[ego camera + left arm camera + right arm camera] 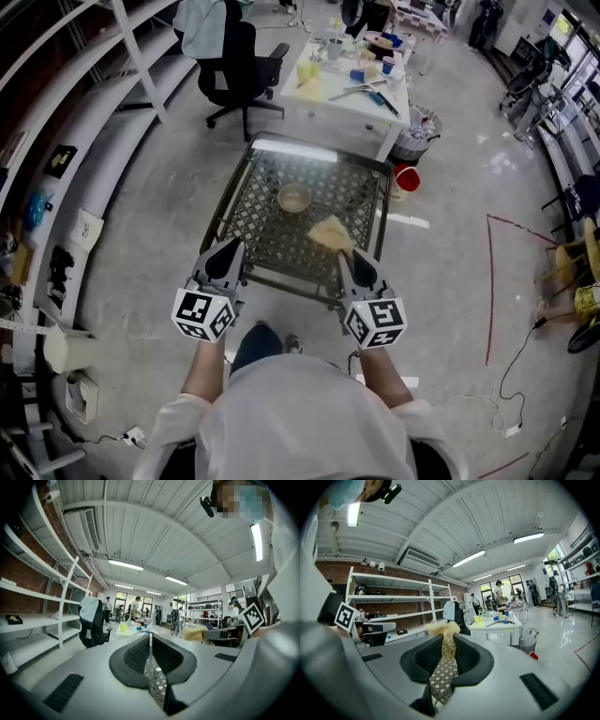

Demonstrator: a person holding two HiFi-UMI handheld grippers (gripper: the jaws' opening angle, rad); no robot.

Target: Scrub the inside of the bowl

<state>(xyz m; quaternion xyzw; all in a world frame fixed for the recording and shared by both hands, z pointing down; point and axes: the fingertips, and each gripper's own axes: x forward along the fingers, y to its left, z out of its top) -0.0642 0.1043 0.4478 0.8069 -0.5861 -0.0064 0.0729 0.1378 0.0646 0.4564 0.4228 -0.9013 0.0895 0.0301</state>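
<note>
A small metal bowl stands upright on the lattice-topped metal table, near its middle. My right gripper is shut on a straw-coloured fibre scrubber, whose tuft sticks out past the jaw tips. It hangs over the table's near right part, short of the bowl. My left gripper is shut with nothing between its jaws, raised above the table's near left edge. The scrubber also shows at the right of the left gripper view. Both grippers point level, well above the tabletop.
Behind the metal table stands a white table with cups and tools, a black office chair, a bin and a red bucket. White shelves run along the left wall. People stand far back in the room.
</note>
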